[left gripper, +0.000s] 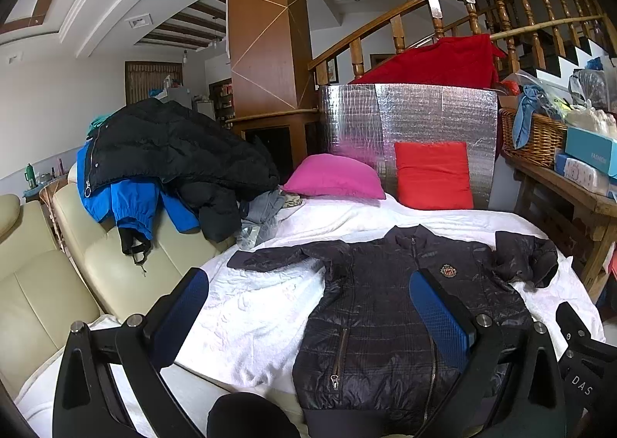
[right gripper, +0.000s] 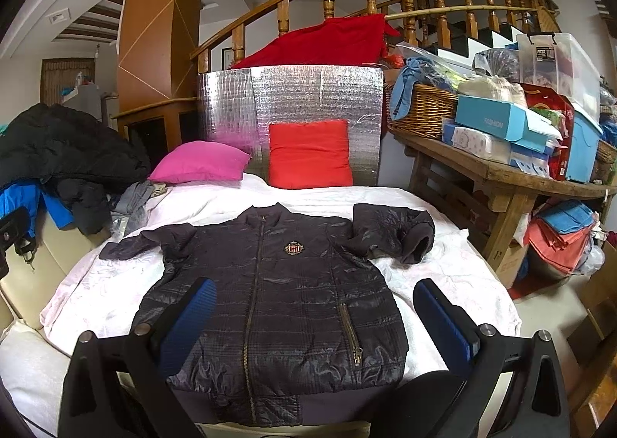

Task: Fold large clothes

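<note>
— Quilted navy jacket (right gripper: 270,295): where is it?
— Flat, front up, zipped, on my white sheet (right gripper: 443,276). One sleeve lies straight; the other is crumpled.
— Beyond the jacket?
— A red cushion (right gripper: 310,152), a pink pillow (right gripper: 200,162) beside it.
— Your grippers?
— My left gripper (left gripper: 308,306) and right gripper (right gripper: 312,318) hang over the jacket, both spread wide, holding nothing.

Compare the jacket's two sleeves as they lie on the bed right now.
The left-of-picture sleeve lies stretched out flat, pointing away from the jacket; the right-of-picture sleeve is bent and bunched near the shoulder. The bunched sleeve's cuff gapes open towards the camera; the flat sleeve's cuff end lies closed and flat. Both are dark quilted fabric, resting on the white bed cover, and neither is folded in yet.
</note>
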{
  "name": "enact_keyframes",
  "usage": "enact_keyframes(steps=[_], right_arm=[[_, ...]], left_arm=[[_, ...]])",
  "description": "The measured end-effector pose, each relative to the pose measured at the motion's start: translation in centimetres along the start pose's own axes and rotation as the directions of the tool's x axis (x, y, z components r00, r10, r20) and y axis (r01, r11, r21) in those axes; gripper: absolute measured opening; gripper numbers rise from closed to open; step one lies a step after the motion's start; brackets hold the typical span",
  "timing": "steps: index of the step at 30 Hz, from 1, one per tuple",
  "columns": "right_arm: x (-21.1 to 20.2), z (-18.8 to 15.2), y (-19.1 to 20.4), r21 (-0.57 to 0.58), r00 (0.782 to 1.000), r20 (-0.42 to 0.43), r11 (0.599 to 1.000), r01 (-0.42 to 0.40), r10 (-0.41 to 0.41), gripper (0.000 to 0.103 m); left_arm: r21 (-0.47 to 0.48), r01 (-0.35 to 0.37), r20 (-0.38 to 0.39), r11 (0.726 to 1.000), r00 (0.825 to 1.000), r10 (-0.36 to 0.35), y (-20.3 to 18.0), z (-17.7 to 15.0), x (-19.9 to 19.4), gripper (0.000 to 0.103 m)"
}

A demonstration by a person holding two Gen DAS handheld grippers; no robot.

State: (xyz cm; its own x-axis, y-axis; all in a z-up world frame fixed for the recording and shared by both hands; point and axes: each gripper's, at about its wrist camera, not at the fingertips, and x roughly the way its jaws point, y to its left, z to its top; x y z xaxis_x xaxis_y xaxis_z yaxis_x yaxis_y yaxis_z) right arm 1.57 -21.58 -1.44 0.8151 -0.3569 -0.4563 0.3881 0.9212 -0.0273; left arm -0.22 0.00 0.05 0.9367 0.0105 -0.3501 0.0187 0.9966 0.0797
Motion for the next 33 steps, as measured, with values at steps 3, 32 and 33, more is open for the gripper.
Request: enact_keyframes(steps=[3, 32, 33], right_arm=[[0.01, -0.06, 0.07, 0.0, 1.0, -0.002, 1.0, -0.002, 0.002, 0.103], [0.01, 0.05, -0.09, 0.003, 1.0, 0.0, 1.0, -0.002, 0.002, 0.103], [0.03, 0.03, -0.14, 0.003, 1.0, 0.0, 1.0, -0.002, 0.002, 0.103]], left_arm=[[0.001, -0.001, 0.0, 1.0, 1.0, 0.001, -0.02, -0.03, 0.01, 0.103], [-0.006, -0.007, -0.003, 1.0, 1.0, 0.007, 0.46, -0.12, 0.17, 0.103], [-0.007, -0.007, -0.005, 1.0, 1.0, 0.007, 0.48, -0.15, 0.2, 0.103]])
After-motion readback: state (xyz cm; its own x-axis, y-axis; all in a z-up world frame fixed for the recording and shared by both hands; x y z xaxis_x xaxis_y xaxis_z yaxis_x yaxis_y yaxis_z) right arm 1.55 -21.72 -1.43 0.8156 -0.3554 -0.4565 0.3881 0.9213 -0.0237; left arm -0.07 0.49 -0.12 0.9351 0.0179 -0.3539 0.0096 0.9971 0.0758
